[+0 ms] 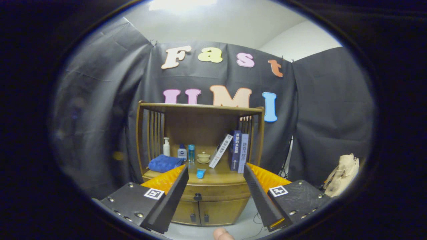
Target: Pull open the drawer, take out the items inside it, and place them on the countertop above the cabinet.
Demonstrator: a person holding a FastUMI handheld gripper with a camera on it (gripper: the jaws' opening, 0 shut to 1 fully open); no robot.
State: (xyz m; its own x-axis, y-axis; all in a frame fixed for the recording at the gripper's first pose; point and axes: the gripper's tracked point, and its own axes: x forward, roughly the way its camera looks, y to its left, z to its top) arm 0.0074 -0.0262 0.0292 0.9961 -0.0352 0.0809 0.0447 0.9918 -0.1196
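Note:
A wooden cabinet [206, 206] stands ahead against the booth wall. Its drawer [217, 192] sits shut under the countertop [222, 176], with a small dark knob [197, 196] at its middle. A small blue item [200, 173] lies on the countertop near the front edge. My gripper [216, 175] is open, some way short of the cabinet, with nothing between its fingers. The drawer knob shows in the gap between the fingers, a little below the tips. What the drawer holds is hidden.
On the countertop stand a folded blue towel [165, 163], a white pump bottle [166, 147], two small bottles [186, 152], a little lidded cup [203, 157] and three books [235, 151]. Two cupboard doors [200, 212] sit below the drawer. A beige bag [343, 173] lies at right. A fingertip [222, 234] shows at the bottom.

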